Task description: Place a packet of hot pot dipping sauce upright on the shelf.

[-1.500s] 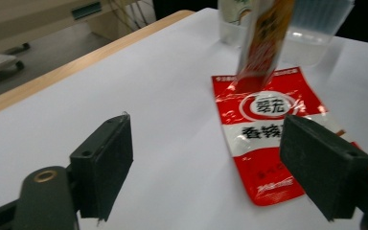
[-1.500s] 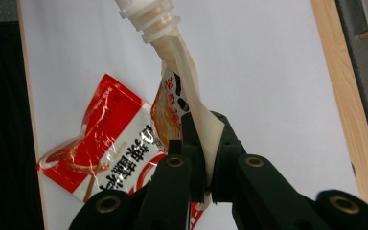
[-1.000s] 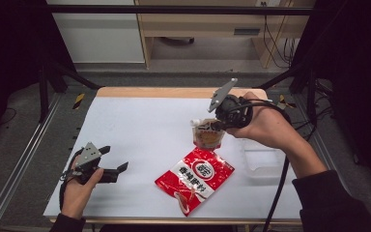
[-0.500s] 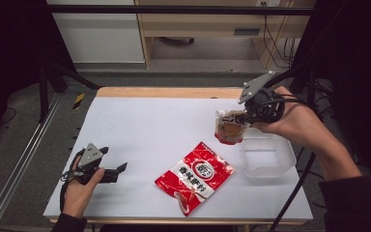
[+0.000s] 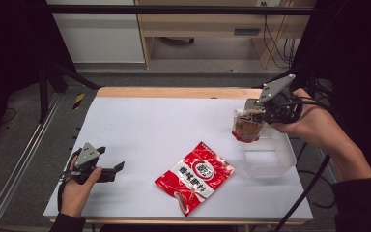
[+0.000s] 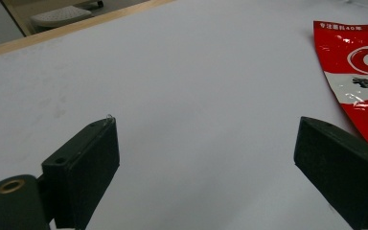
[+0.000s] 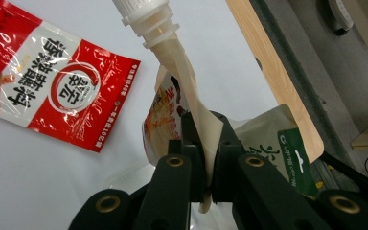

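Note:
My right gripper [image 5: 257, 116] is shut on a spouted drink pouch [image 5: 246, 126], held in the air over the far left corner of a clear plastic tub [image 5: 266, 155]. In the right gripper view the jaws pinch the pouch's [image 7: 172, 108] cream top edge just below its white cap [image 7: 145, 17]. A red and white snack bag [image 5: 194, 175] lies flat near the table's front middle; that bag [image 7: 43, 86] also appears below the pouch. My left gripper [image 5: 118, 167] rests open on the front left of the table, and the snack bag [image 6: 359, 72] lies off to its right.
The white table [image 5: 159, 121] has a wooden far edge [image 5: 174, 92]. Beyond it stand a light wooden desk and cables on the floor. A metal rail runs along the left side.
My right gripper has carried the pouch from the table's middle back to the right, up to the clear tub. The left gripper has stayed in place.

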The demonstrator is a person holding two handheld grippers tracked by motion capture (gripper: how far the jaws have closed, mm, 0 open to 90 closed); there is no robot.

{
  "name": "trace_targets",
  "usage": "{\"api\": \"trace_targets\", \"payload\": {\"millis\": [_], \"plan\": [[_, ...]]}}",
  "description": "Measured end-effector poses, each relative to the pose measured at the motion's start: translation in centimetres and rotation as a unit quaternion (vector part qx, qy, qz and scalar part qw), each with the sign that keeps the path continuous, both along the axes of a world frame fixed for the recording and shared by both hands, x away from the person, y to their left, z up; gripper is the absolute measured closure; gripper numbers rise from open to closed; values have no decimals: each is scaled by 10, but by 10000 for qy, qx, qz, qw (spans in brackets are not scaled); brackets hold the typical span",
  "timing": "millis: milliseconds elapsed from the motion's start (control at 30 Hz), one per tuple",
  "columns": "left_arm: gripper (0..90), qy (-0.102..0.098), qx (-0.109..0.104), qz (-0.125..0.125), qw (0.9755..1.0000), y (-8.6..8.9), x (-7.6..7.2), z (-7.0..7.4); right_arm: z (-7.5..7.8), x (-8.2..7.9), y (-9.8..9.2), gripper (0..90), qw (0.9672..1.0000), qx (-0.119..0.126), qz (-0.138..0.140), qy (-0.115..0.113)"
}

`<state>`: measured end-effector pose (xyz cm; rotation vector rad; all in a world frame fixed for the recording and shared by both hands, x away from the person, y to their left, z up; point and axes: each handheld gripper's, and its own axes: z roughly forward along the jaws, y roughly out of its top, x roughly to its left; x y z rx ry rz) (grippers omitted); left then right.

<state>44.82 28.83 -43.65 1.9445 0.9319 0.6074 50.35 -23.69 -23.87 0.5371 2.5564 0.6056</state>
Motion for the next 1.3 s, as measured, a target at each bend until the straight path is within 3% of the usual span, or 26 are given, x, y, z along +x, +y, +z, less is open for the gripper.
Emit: {"api": "trace_targets", "payload": {"millis": [767, 1300], "plan": [[83, 13, 46, -47, 10000, -2, 0, 0, -8, 11, -26, 875, 9995, -203, -143, -200], [83, 20, 72, -75, 9999, -2, 0, -1, -28, 26, -42, 875, 9987, -248, -361, -257]]}}
